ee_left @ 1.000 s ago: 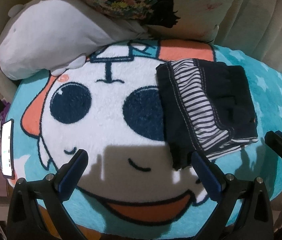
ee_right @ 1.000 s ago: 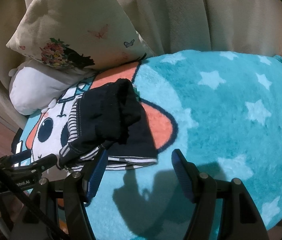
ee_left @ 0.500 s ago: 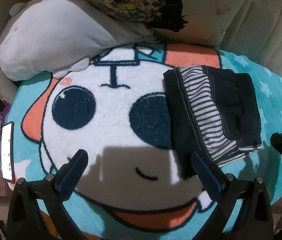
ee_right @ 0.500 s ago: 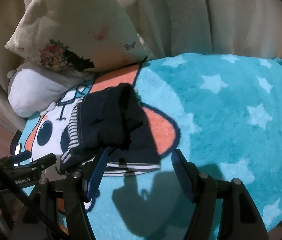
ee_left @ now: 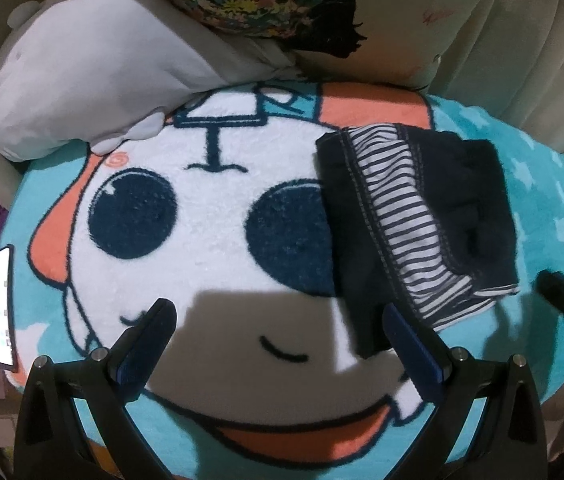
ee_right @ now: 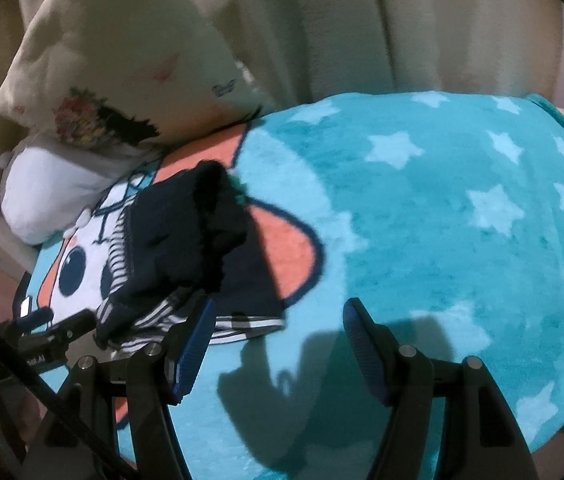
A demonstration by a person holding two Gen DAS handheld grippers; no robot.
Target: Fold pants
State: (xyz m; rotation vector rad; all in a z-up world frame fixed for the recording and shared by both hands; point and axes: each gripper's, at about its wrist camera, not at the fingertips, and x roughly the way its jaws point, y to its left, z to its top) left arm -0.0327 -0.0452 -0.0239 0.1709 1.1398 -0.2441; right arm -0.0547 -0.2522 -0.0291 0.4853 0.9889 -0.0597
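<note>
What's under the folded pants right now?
The folded pants lie on the cartoon-face blanket, covering part of its right navy eye and some of the orange patch. Whatever the print shows beneath the cloth is hidden.

The blanket [ee_left: 217, 240] was a plush, fuzzy fleece with a matt nap. The pants [ee_left: 414, 232] were soft knit cloth, dark with a striped panel and visible stitching. The left gripper [ee_left: 277, 344] had matt black plastic arms, ribbed blue fingers [ee_left: 410, 344] and bright metal screws. The pillow [ee_left: 81, 80] was smooth white cloth.
</note>
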